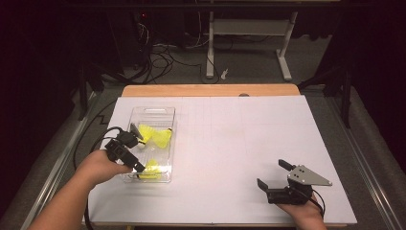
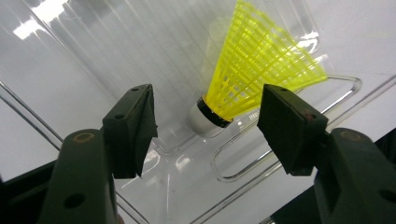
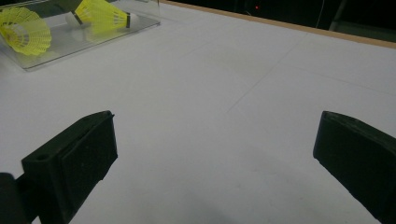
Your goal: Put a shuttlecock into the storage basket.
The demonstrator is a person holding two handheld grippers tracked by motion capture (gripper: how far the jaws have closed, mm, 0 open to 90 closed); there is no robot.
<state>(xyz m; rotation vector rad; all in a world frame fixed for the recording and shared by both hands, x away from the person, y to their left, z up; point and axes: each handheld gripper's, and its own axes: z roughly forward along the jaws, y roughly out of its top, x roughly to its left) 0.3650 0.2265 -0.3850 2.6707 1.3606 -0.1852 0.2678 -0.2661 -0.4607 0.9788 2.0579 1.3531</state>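
At nine o'clock on the white table point(image 1: 230, 143), in the high view, a clear plastic box point(image 1: 152, 112) stands lengthwise with yellow shuttlecocks point(image 1: 155, 135) inside; two lie near its middle and one point(image 1: 151, 168) near the end closest to the person; the left gripper point(image 1: 135, 147) reaches over the box's near left rim, its black jaws pointing in among them, which suits dropping a piece into the box or picking one out; I cannot say which. At five o'clock the right gripper point(image 1: 273, 173) rests low on the bare sheet with its jaws apart and nothing between them, well away from the box, apparently parked so the other hand has room.

In the left gripper view, the left gripper point(image 2: 208, 123) shows its two pads standing apart with a gap on either side of a shuttlecock point(image 2: 252, 74); the shuttlecock lies beyond them on the box floor point(image 2: 116, 46), cork end toward the camera at about six o'clock of its skirt, skirt fanning toward one o'clock; neither pad touches it, so it rests on the box and not in a grip.

In the right gripper view, the right gripper point(image 3: 215, 154) shows wide-open jaws over plain white table point(image 3: 233, 70); at eleven o'clock, far off, the box point(image 3: 93, 37) holds its shuttlecocks point(image 3: 25, 30), one skirt mouth turned this way.
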